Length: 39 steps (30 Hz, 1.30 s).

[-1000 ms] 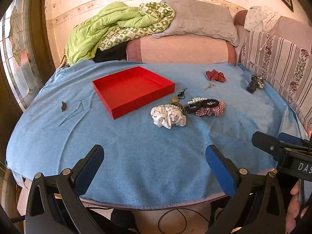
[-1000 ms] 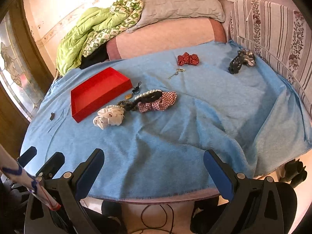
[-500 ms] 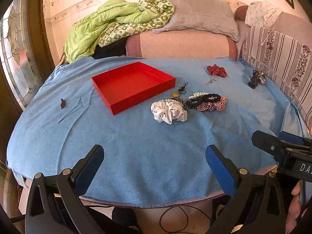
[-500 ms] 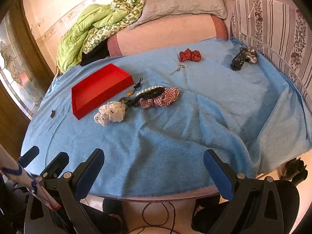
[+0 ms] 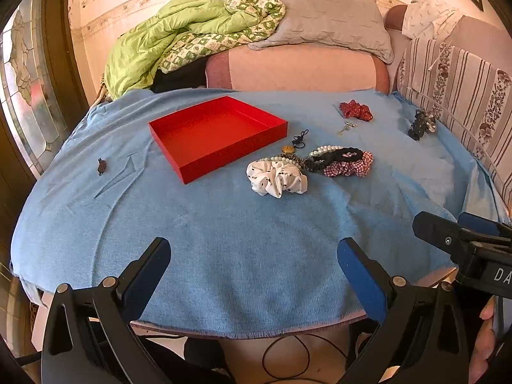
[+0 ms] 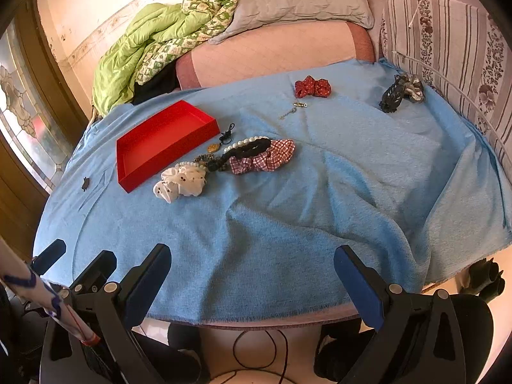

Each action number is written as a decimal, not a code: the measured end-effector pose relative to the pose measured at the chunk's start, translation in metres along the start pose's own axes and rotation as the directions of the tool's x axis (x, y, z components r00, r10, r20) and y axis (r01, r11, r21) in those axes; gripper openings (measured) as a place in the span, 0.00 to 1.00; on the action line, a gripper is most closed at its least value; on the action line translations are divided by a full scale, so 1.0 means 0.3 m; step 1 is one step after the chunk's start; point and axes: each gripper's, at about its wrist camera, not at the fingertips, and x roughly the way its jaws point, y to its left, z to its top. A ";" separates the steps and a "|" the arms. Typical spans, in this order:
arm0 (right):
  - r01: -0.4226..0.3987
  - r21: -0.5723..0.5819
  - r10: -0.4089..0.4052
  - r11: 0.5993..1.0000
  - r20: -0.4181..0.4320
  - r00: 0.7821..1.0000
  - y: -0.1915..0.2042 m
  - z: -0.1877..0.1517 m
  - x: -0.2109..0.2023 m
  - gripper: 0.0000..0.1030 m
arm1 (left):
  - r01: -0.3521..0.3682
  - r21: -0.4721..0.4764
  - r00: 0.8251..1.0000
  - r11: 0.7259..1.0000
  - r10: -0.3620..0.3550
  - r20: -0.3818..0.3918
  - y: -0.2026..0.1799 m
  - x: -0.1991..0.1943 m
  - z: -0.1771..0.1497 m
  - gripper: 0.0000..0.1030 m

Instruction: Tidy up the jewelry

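An empty red tray [image 5: 217, 136] [image 6: 163, 142] sits on the blue cloth [image 5: 224, 240], left of centre. Beside it lie a white dotted scrunchie [image 5: 277, 178] [image 6: 180, 184], a pearl string with a black band [image 5: 336, 153] [image 6: 248, 147], a checked scrunchie [image 5: 350, 166] [image 6: 265, 160], a gold pendant [image 5: 288, 149] and a black cord [image 5: 300, 137]. Farther back are a red bow [image 5: 356, 110] [image 6: 312, 87], a small chain [image 5: 345, 128] [image 6: 292, 110] and a dark clip [image 5: 420, 124] [image 6: 400, 91]. My left gripper [image 5: 254, 256] and right gripper [image 6: 252, 259] are open and empty over the near table edge.
A small dark brooch [image 5: 101, 165] [image 6: 85, 183] lies at the far left. A sofa with a green quilt [image 5: 179, 38] and grey pillow [image 5: 326, 22] stands behind. A striped cushion [image 5: 464, 76] is at the right. Cables hang under the table's near edge [image 5: 281, 352].
Both grippers have moved slightly forward and up toward the table; the objects look a little lower and nearer. Nothing on the cloth has moved.
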 end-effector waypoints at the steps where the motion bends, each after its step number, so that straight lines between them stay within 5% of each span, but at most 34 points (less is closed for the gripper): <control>1: 0.000 0.000 0.000 1.000 -0.001 1.000 0.000 0.001 0.001 1.00 | 0.001 0.000 1.000 1.000 -0.001 0.000 -0.001 0.001 0.000 1.00; 28: 0.002 0.001 -0.002 1.000 -0.003 1.000 0.000 -0.002 0.002 1.00 | 0.001 0.003 1.000 1.000 -0.001 -0.006 -0.002 0.011 -0.011 1.00; 39: 0.004 0.023 -0.004 1.000 -0.016 1.000 -0.028 0.004 0.043 1.00 | 0.008 -0.043 0.997 0.999 -0.012 -0.079 0.068 0.075 -0.030 1.00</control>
